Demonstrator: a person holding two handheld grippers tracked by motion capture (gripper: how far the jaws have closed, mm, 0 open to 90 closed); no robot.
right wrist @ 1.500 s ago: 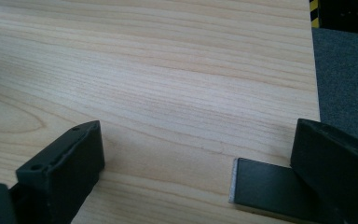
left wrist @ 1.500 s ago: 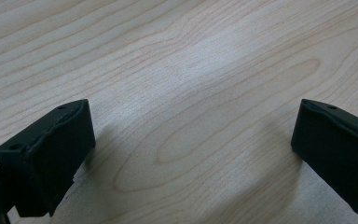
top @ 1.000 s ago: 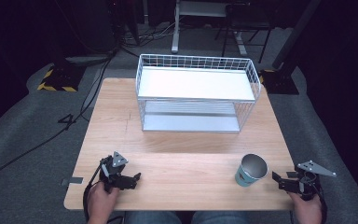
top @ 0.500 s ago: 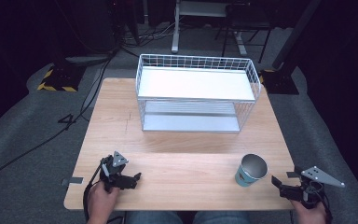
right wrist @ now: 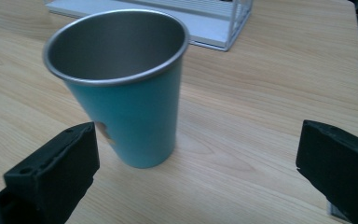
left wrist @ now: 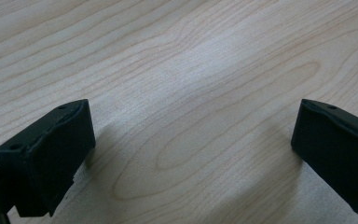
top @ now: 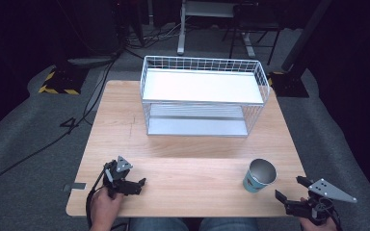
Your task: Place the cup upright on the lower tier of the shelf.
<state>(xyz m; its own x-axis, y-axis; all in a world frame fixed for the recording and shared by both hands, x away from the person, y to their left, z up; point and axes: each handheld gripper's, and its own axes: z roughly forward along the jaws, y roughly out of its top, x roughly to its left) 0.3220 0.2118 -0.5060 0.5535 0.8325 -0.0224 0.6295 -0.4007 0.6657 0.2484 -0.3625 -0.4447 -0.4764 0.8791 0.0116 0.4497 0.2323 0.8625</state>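
The teal, tapered metal cup with a bare steel rim stands upright near the front right corner of the pale wooden desk, open mouth up and apparently empty. The right tool sits just beside it, off the desk's front right edge, released with its jaws spread wide; in the right gripper view the cup stands ahead of them but toward the left jaw, not centred. The left tool rests low at the front left of the desk, also released, with only bare wood between its jaws in the left gripper view.

The step in hand looks like the approach to grasp the cup. To do it well, the right tool should first shift sideways so the cup sits midway between the jaws, otherwise the near jaw will nudge the cup and may tip it. Come in level and low enough to grip the body below the rim, where the wall is narrower and the taper less likely to squeeze the cup upward out of the grip. Close slowly and evenly. The white wire two-tier rack at the back of the desk is well apart and no obstacle yet
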